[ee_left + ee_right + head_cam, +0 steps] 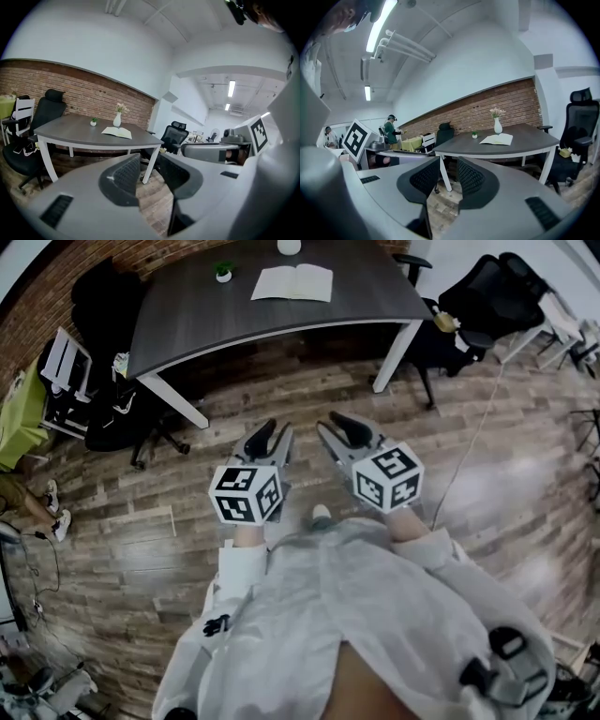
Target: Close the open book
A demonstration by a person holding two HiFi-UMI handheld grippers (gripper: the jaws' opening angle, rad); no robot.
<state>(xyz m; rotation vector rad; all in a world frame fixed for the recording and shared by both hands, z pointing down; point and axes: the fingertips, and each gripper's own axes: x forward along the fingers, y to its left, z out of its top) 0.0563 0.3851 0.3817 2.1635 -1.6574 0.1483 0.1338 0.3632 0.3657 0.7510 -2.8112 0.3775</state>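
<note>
The book (292,283) is lying open on the tabletop (187,306), so nothing is done yet. The left tongs (278,430) and right tongs (329,423) are hanging released and empty, well apart from it.

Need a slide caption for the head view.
Left tool and right tool, open and empty, point toward the open book on the dark table.

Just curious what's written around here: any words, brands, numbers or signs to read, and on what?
No readable text anywhere.
Book: pages too small to read.
Cubes on left gripper and right gripper: square patterns only, no letters.
</note>
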